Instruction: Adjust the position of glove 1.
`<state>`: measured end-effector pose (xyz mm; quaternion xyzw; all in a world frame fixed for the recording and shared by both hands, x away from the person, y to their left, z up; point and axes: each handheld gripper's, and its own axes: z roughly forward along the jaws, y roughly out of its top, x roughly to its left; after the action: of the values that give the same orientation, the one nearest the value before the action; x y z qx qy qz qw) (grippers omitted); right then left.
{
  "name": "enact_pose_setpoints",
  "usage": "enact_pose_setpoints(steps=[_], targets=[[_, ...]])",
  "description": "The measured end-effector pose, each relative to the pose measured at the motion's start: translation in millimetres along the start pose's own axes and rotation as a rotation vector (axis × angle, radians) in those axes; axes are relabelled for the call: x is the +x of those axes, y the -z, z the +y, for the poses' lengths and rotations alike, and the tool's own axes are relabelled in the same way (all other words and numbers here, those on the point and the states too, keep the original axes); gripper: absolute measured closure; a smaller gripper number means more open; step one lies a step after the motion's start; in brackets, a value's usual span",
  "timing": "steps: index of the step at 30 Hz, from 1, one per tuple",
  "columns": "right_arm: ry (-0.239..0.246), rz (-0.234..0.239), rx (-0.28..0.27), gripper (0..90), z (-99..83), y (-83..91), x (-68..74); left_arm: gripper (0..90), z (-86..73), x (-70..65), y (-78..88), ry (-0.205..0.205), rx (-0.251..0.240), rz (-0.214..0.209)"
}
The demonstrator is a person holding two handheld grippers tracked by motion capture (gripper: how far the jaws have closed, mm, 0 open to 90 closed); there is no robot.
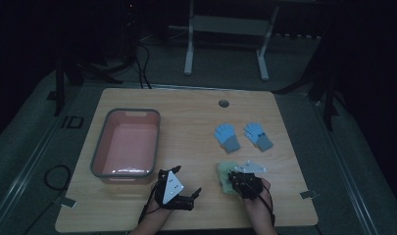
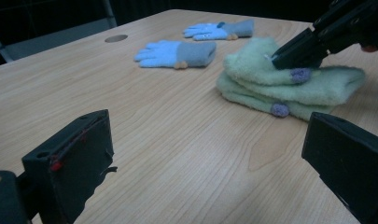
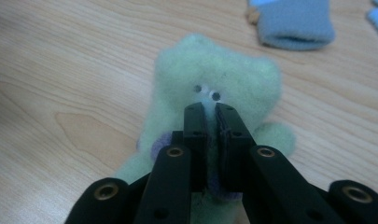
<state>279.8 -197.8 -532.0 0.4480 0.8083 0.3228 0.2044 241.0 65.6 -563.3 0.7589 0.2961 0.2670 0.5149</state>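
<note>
Right tool (image 3: 210, 109): jaws nearly closed, pinching the fuzzy top layer of the green gloves (image 3: 214, 74), likely to lift them.
Left tool (image 2: 205, 154): jaws wide apart, nothing between them, waiting nearby.
Green gloves: stacked at the table's (image 1: 186, 215) near edge.
Blue gloves (image 1: 227, 137): farther back.
Pink tub (image 1: 99, 152): left, likely destination.
Writing: none readable.

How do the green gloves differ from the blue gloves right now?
The green gloves lie stacked one on the other; the blue gloves lie flat, side by side and apart. The green gloves look fuzzy with purple spots; the blue gloves are smoother with grey cuffs. The right gripper sits shut on the green gloves; nothing touches the blue gloves. Both pairs rest on the wooden table.
</note>
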Motion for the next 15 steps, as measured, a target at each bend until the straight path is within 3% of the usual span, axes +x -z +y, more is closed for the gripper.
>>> enact_pose_setpoints(steps=[11, 15], targets=[[0.000, 0.044, -0.040, 69.3, 7.7, 13.7, -11.0, 2.4, 0.3, -0.3, -0.2, 0.016, -0.002, -0.012], [0.008, 0.076, -0.064, 56.6, 13.2, 18.6, -19.3, 2.4, 0.6, -1.3, -0.5, 0.017, -0.006, -0.037]])
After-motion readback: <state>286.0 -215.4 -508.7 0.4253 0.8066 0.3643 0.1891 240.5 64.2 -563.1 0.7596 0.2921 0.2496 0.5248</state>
